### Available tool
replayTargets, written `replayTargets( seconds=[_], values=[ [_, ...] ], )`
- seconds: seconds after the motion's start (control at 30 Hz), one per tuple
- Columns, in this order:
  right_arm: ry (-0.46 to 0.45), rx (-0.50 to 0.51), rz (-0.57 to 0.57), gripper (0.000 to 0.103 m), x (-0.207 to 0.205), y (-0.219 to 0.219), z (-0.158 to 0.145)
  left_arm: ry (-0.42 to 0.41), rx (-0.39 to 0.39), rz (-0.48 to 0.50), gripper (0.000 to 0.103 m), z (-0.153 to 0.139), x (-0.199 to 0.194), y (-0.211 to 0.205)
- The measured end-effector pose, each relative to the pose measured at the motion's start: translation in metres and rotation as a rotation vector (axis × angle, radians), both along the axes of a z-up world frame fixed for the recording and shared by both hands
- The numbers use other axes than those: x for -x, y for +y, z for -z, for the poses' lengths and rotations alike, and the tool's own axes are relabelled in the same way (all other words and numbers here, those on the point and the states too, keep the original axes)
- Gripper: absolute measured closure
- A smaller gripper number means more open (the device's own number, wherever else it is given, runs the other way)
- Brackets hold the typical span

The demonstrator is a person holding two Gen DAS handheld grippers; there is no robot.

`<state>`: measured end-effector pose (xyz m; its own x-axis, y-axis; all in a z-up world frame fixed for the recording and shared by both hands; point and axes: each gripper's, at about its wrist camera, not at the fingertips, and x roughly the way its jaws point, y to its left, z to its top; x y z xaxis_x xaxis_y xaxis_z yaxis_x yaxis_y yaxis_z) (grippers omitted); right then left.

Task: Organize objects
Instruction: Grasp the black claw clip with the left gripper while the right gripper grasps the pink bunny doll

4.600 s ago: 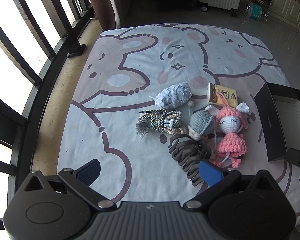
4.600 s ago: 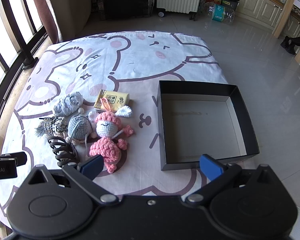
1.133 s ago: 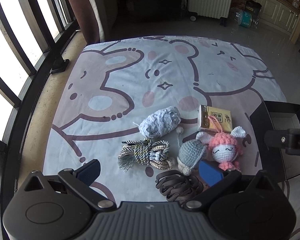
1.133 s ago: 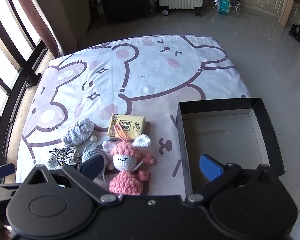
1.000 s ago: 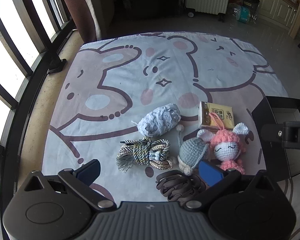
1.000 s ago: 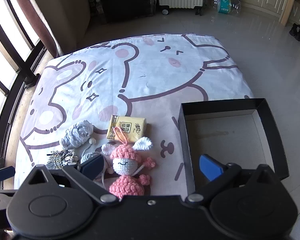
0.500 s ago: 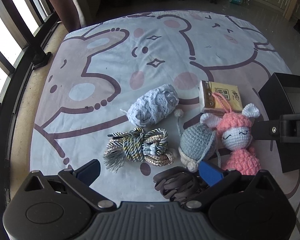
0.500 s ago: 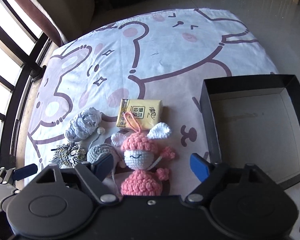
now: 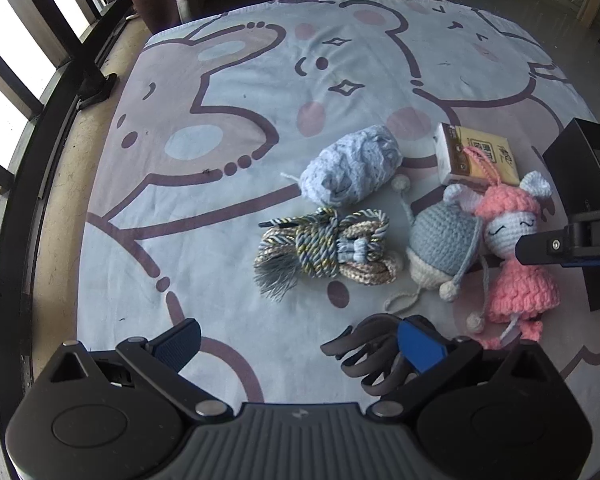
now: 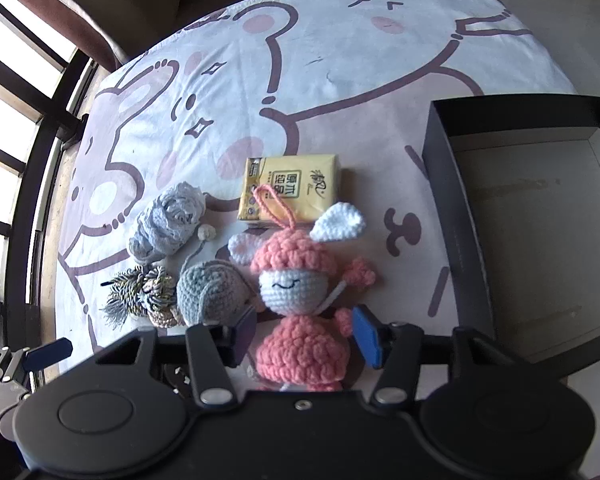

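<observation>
Below, my right gripper points steeply down over the pink crochet doll, which lies on its back on the cartoon-print sheet. Its jaws have just been closing and now stand about half spread, one blue pad on each side of the doll's skirt. The right pad sits just beside the doll's arm; the left one is just beside the skirt's edge. Whether either pad already presses the yarn I cannot tell.

Just past the doll's head lies the yellow tissue pack, with the doll's pink hanging loop draped over it. Touching the doll on its left is a grey-blue crochet hat figure. Farther left are a twisted cord bundle and, beyond it, a pale blue yarn ball. To the doll's right, apart from it, stands the open black box; nothing is visible on the part of its floor that shows.

My left gripper hangs with its jaws spread wide, holding nothing. Its right pad overlaps the dark hair claw clip in the left wrist view; contact cannot be judged. From that view the cord bundle lies ahead between the fingers, the yarn ball beyond, and the doll to the right, with one finger of my right gripper crossing its face.
</observation>
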<state>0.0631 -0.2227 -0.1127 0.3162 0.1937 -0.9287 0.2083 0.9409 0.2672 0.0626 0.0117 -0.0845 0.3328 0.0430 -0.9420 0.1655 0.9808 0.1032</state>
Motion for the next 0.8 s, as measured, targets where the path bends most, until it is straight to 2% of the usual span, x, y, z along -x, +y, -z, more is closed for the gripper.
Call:
replayTargets(
  seconds=[0.1,0.2,0.27,0.4,0.5,0.57,0.63,0.8],
  values=[
    [0.012,0.002,-0.022,0.054,-0.003,0.008,0.003,0.020,-0.015,-0.021,0.000,0.000,0.004,0.013],
    [0.026,0.004,-0.034,0.054,-0.005,0.014,0.007,0.042,-0.074,-0.033,0.000,0.004,0.009,0.024],
    [0.029,0.016,-0.039,0.054,-0.006,0.018,0.009,0.056,-0.067,-0.059,0.000,0.004,0.012,0.034],
    [0.034,0.024,-0.036,0.054,-0.009,0.021,0.011,0.080,0.068,-0.181,0.000,-0.007,0.015,0.052],
    [0.038,0.026,-0.033,0.054,-0.010,0.021,0.012,0.145,0.234,-0.317,0.000,-0.012,0.018,0.060],
    [0.038,0.024,-0.030,0.054,-0.010,0.021,0.013,0.194,0.342,-0.375,0.005,-0.011,0.021,0.056],
    [0.040,0.022,-0.029,0.054,-0.010,0.020,0.013,0.224,0.386,-0.388,0.014,-0.008,0.023,0.047],
    [0.041,0.018,-0.034,0.054,-0.007,0.016,0.013,0.266,0.424,-0.407,0.029,0.001,0.023,0.030]
  ],
)
